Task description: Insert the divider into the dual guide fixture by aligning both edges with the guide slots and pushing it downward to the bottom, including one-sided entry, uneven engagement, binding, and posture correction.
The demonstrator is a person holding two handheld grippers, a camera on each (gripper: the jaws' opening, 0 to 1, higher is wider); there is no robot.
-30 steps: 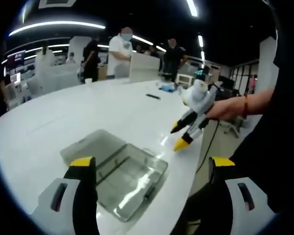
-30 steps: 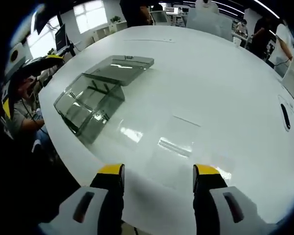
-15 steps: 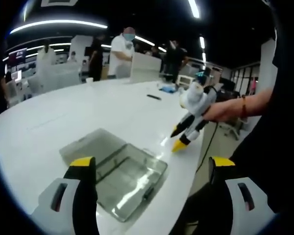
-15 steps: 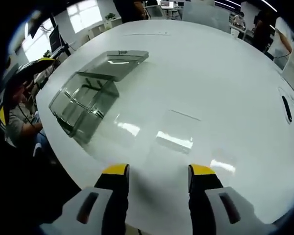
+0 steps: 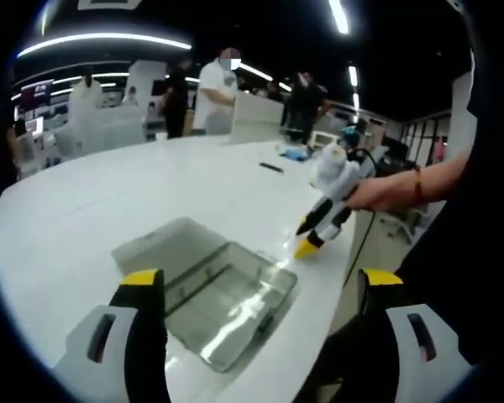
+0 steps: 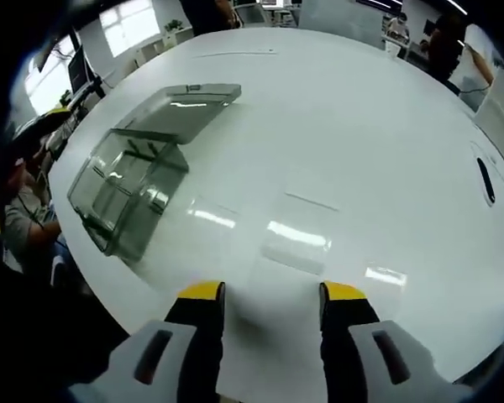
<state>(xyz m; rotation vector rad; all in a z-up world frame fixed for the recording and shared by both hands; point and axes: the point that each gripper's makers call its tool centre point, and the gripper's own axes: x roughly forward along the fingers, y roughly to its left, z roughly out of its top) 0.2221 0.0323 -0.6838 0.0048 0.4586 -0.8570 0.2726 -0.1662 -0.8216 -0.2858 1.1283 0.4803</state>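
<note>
A clear plastic guide fixture box [image 5: 223, 298] lies on the white table [image 5: 109, 210] with its lid [image 5: 164, 243] folded open. My left gripper [image 5: 260, 284] hovers over it, jaws wide apart and empty. In the right gripper view the box [image 6: 122, 189] sits at the left, near the table edge. A thin clear divider sheet [image 6: 298, 235] lies flat on the table just ahead of my right gripper [image 6: 272, 294], which is open and empty. In the left gripper view a hand holds the right gripper [image 5: 305, 237] with its tips pointing down at the table, right of the box.
A black pen-like object [image 5: 270, 167] and a blue item [image 5: 292, 154] lie farther back on the table. Several people stand beyond its far side. The table's curved edge [image 6: 109, 277] runs close to the box and both grippers.
The right gripper has dropped slightly toward the table and the clear sheet, and its jaws have narrowed a little. The box has not moved. The left gripper's view has shifted only slightly.
</note>
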